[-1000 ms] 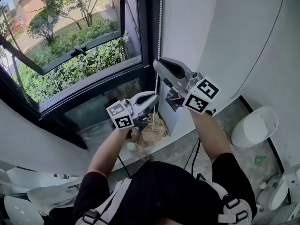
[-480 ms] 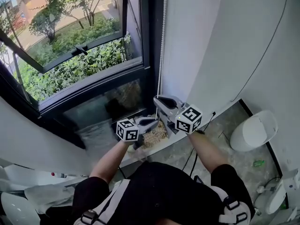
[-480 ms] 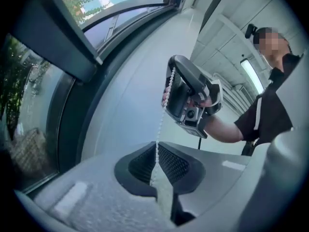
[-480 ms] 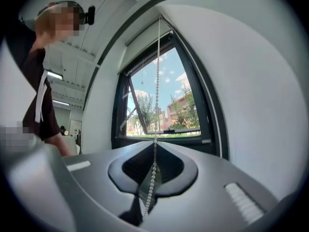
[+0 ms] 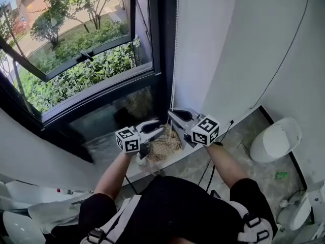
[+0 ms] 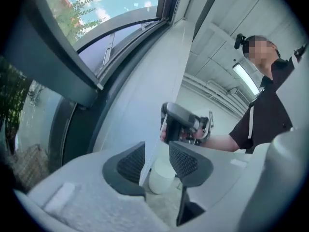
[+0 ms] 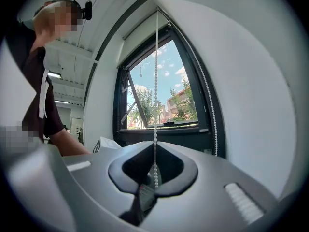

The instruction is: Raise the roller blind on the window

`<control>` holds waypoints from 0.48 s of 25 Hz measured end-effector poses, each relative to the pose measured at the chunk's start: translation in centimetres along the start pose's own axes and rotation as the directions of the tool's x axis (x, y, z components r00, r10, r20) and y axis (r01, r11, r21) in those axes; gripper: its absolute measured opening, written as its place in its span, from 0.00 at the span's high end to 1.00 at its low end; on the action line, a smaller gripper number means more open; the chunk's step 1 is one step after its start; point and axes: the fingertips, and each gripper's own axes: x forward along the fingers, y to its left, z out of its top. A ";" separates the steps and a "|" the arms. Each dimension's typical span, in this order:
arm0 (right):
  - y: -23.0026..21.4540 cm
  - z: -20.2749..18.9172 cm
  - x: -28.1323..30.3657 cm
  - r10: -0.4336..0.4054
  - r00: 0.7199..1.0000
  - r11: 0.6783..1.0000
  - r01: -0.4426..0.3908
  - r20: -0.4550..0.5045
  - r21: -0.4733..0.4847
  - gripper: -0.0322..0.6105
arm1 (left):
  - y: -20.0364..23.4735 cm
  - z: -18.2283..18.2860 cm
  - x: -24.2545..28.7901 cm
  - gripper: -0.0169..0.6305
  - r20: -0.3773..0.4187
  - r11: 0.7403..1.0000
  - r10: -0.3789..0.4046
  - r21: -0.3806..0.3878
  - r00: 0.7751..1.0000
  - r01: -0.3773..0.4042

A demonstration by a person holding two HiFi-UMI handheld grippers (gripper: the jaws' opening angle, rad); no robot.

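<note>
Chain (image 7: 155,81) beside the window frame (image 5: 157,44) runs taut into the right gripper (image 7: 154,173), pinched shut low for pulling; the left gripper (image 6: 157,161), jaws just opened and empty, seems freed to regrip.

- bead chain (image 5: 175,44): top cut off by head view's upper edge; bottom end buried in right gripper (image 5: 171,114), jaws closed on it.
- woven basket (image 5: 163,147) at sill (image 5: 104,147) right end: right part hidden behind right gripper.
- white round thing (image 6: 161,178), left gripper view: too blurred to identify.
</note>
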 end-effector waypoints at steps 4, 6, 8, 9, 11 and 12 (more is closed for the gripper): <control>0.2 -0.2 0.1 0.009 1.000 1.000 -0.009 -0.009 0.004 0.93 | -2.1 8.8 0.2 0.72 0.131 0.994 -0.055 0.102 0.990 0.042; 0.5 -0.2 0.1 0.014 1.000 1.000 -0.014 -0.012 0.005 0.93 | -4.1 13.7 0.9 0.72 0.203 0.983 -0.117 0.162 0.972 0.085; 0.6 -0.2 0.0 0.014 1.000 1.000 -0.014 -0.013 0.000 0.93 | -6.0 18.0 2.0 0.68 0.254 0.970 -0.185 0.202 0.949 0.135; 0.7 -0.1 -0.1 0.012 1.000 1.000 -0.012 -0.014 -0.004 0.93 | -7.0 19.9 2.7 0.67 0.263 0.962 -0.220 0.219 0.939 0.164; 0.6 -0.1 -0.1 0.010 1.000 1.000 -0.011 -0.017 -0.007 0.93 | -8.7 22.9 4.2 0.66 0.258 0.942 -0.277 0.265 0.926 0.207; 0.7 -0.1 -0.1 0.011 1.000 1.000 -0.012 -0.020 -0.006 0.93 | -9.4 24.1 4.9 0.66 0.255 0.932 -0.297 0.288 0.920 0.221</control>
